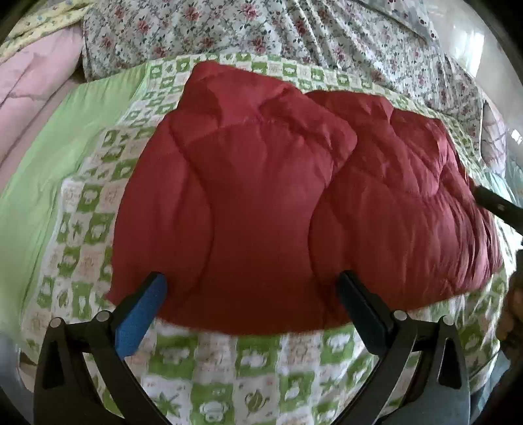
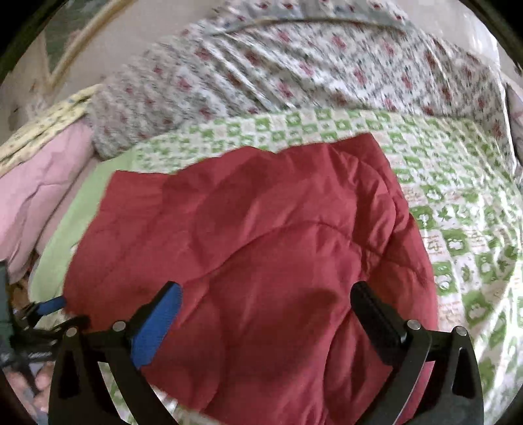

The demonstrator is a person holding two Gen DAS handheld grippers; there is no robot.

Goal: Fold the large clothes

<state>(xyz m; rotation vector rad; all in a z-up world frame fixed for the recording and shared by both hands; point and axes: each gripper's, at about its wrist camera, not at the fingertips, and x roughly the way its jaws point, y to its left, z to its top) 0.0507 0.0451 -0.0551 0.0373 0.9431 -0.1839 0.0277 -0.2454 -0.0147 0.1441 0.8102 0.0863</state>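
Note:
A red quilted padded garment [image 1: 278, 202] lies folded on a bed with a green-and-white checked sheet [image 1: 248, 366]. My left gripper [image 1: 251, 287] is open, its fingers spread over the garment's near edge, holding nothing. In the right wrist view the same red garment [image 2: 261, 255] fills the middle. My right gripper [image 2: 266, 297] is open just above the garment's near part, nothing between its fingers. The right gripper's black finger also shows in the left wrist view [image 1: 497, 206] at the garment's right edge. The left gripper shows in the right wrist view [image 2: 49, 310] at the far left.
A floral quilt [image 1: 261, 29] is bunched along the far side of the bed. A pink cover [image 1: 36, 75] and a plain green sheet [image 1: 52, 157] lie at the left. A hand [image 1: 511, 314] is at the right edge.

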